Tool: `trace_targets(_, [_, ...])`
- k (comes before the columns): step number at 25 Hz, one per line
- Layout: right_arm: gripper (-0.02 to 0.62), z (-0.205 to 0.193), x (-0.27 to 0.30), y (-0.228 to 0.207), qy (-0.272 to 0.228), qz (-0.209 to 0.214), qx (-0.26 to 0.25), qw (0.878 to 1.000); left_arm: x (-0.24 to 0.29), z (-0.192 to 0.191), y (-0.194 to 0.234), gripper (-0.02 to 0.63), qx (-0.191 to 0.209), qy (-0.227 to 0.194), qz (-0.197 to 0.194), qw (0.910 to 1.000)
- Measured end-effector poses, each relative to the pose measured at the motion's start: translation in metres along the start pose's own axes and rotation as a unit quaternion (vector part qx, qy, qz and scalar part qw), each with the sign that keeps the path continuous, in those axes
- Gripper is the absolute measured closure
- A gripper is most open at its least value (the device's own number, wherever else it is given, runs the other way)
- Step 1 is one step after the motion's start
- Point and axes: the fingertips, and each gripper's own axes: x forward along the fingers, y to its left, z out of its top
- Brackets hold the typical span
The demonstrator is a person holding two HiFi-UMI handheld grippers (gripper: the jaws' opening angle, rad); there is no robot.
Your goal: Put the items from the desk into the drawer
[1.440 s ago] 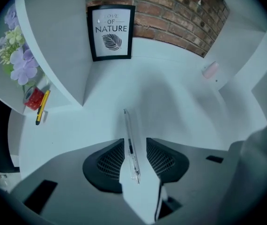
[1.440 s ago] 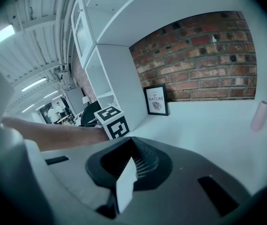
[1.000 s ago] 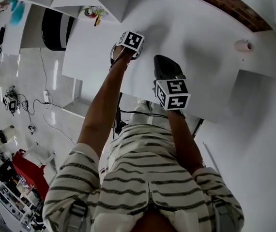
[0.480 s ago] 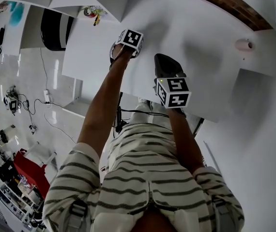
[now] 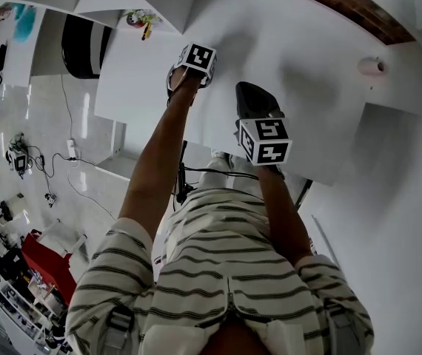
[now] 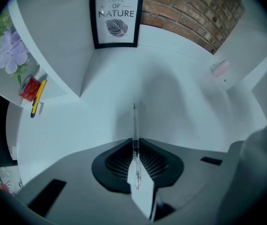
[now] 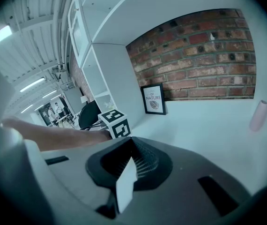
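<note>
Left gripper view | your left tool (image 6: 134,148) has just been closing, now clamped on the thin clear pen (image 6: 134,121), which juts past its tips along the counter (image 6: 185,111) | firm up, lift straight | right tool (image 7: 129,165) together, empty

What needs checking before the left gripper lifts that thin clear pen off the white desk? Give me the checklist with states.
1. The thin clear pen sits between the jaws of the left gripper, which have just been closing: ok.
2. Grip firm enough to lift: cannot tell.
3. Jaws of the right gripper together, empty, away from the pen: ok.
4. The white desk bare close around the pen: ok.
5. The drawer open and in view: cannot tell.
</note>
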Motion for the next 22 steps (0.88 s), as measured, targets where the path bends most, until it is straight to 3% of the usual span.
trace_targets(13, [0.584,0.004,-0.006,0.007,-0.007,0.006,-0.003,1.000,-0.013,-0.005,-0.004,0.560,-0.032,-0.022,-0.009,0.9992])
trace_targets(22, [0.583,0.016,-0.021,0.016,-0.022,0.006,-0.012,1.000,-0.045,0.004,-0.010,0.560,-0.039,-0.073,-0.006,0.9966])
